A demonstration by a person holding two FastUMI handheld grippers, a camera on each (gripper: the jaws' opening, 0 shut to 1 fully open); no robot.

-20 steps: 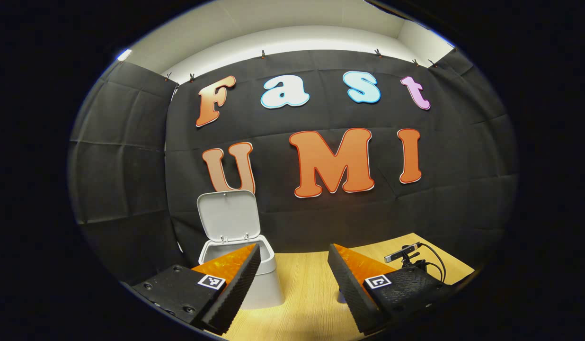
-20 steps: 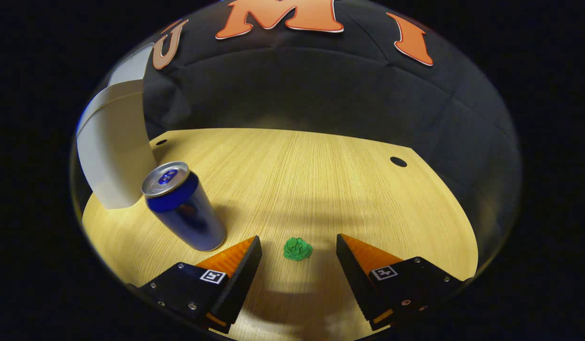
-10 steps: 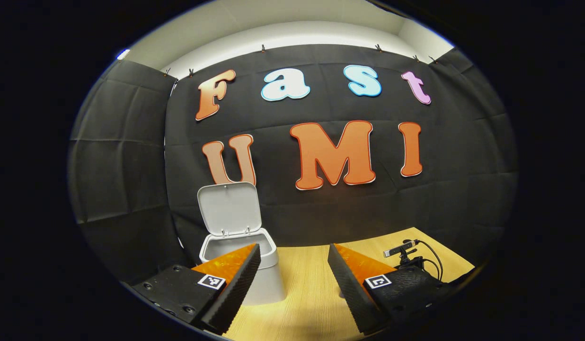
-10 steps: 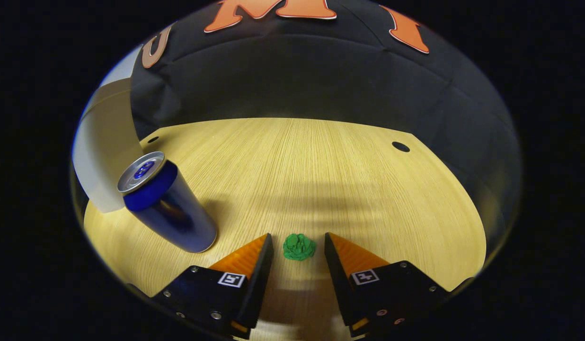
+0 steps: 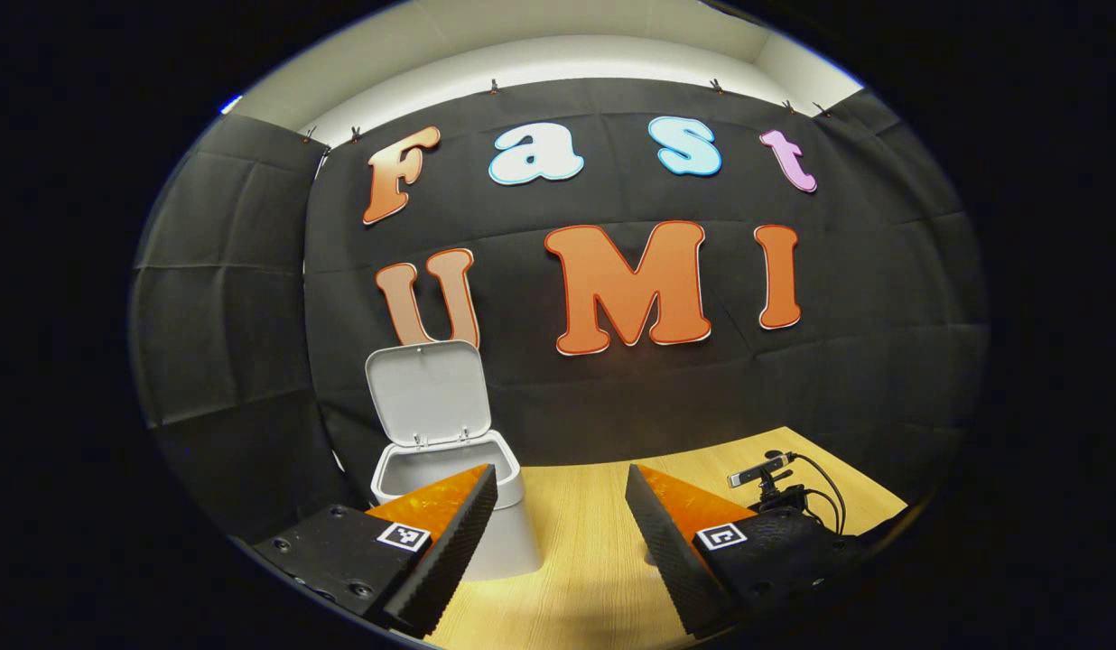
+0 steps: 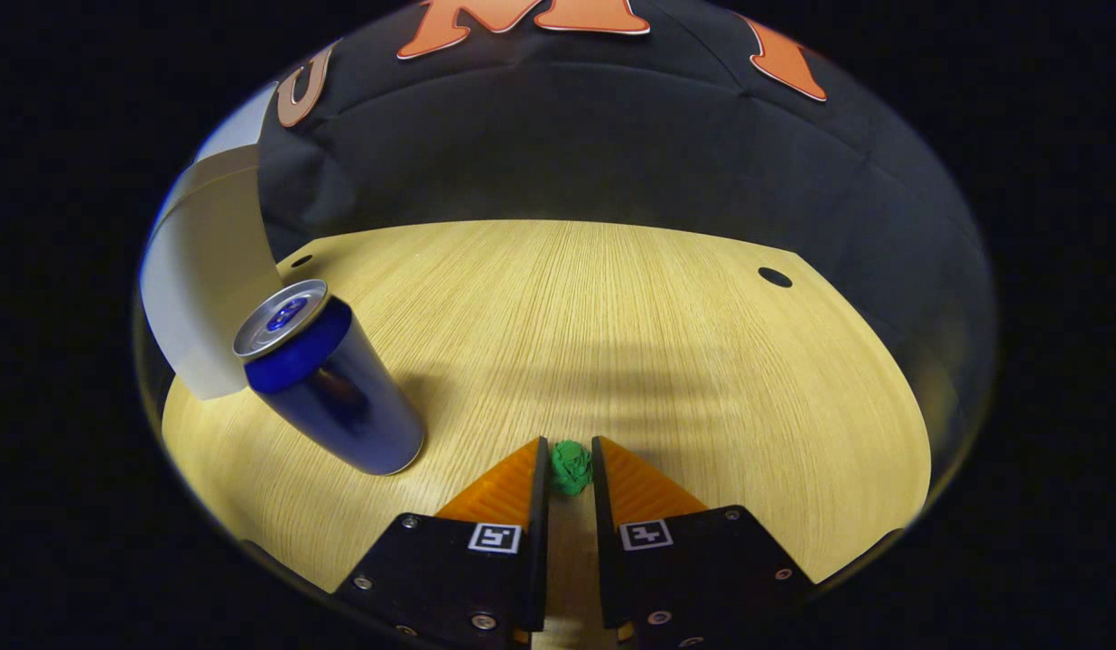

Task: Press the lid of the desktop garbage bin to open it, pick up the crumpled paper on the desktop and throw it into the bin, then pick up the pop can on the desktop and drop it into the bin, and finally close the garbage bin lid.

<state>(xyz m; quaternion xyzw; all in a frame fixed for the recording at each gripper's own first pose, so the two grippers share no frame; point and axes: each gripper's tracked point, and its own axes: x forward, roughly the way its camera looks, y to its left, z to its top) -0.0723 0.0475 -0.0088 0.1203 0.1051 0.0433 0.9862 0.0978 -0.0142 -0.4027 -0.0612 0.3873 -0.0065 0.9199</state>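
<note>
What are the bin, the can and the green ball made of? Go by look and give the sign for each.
Bin: likely plastic, matte pale grey, with moulded rounded corners and a hinged lid.
Can: metal, probably aluminium; glossy blue wall with reflections, bare silvery top.
Green ball: seemingly crumpled paper, matte and creased, pinched in the right gripper.

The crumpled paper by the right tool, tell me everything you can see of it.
The crumpled paper is a small green wad, creased and roughly round, lying on the pale wooden desktop. It sits between the fingertips of the right tool, whose two fingers press on it from either side. The blue pop can stands apart from it, off to one side.
</note>
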